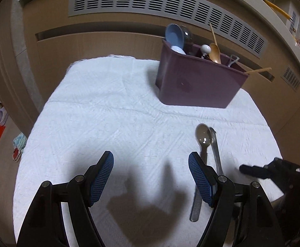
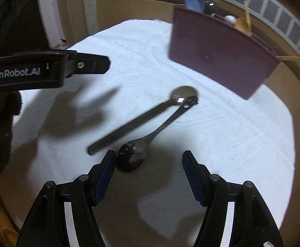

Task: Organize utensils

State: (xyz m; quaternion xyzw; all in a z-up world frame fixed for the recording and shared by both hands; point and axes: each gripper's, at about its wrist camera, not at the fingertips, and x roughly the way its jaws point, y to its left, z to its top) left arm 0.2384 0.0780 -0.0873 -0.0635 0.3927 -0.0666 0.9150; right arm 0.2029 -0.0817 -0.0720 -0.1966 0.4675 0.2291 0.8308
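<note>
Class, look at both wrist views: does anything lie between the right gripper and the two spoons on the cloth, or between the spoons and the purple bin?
Nothing visible does. The right gripper is open just above the spoons, one bowl nearly at its fingertips. Only bare white cloth lies between the spoons and the purple bin. The left gripper, also open, is off to the side.

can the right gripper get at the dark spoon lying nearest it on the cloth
Probably yes. The right gripper has open, empty jaws, and the dark spoon has its bowl just ahead of them, beside the left pad. Nothing covers it; only its handle end touches the other spoon.
</note>
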